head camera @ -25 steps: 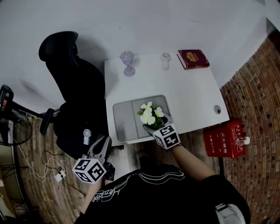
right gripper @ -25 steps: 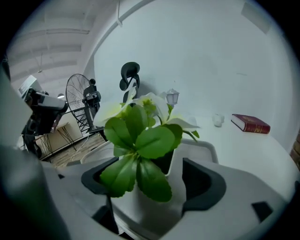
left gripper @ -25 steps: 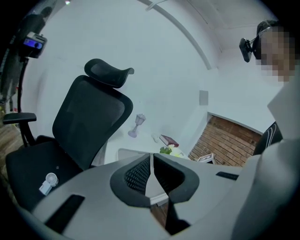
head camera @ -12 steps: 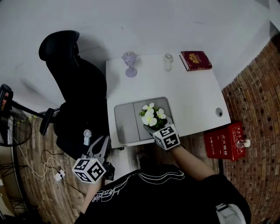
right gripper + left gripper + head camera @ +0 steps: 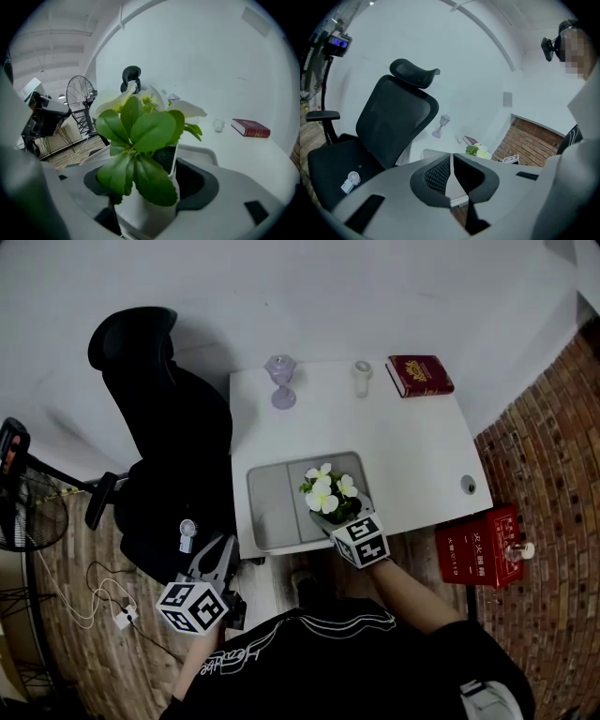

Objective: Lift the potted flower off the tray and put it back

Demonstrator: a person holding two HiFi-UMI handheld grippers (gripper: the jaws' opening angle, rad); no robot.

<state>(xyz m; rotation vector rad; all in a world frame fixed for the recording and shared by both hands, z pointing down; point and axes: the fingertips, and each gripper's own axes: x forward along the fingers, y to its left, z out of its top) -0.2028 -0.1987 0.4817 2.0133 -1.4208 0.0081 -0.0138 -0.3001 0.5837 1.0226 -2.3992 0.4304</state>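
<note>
- Head view: set against a second ago, nothing has shifted on the table. The potted flower (image 5: 328, 493) is in the same place, over the right compartment of the grey tray (image 5: 272, 507), close to its near rim.
- The right gripper (image 5: 336, 517) is at the pot as before. The left gripper (image 5: 219, 547) hangs low beside the black office chair (image 5: 159, 427), off the white table (image 5: 412, 446).
- The tray is shallow with rounded corners and two compartments. At the far edge of the table stand a purple stemmed glass (image 5: 280, 379), a small clear glass (image 5: 362, 377) and a dark red hardback book (image 5: 419, 375).
- Left gripper view: the ribbed black pads (image 5: 438, 174) are drawn together with nothing between them. The chair has a mesh back.
- Right gripper view: the dark, curved pads (image 5: 198, 185) clasp the smooth white pot on both sides. Broad glossy green leaves and pale cream petals fill the centre, and the tray's rounded rim (image 5: 202, 153) lies just behind.
</note>
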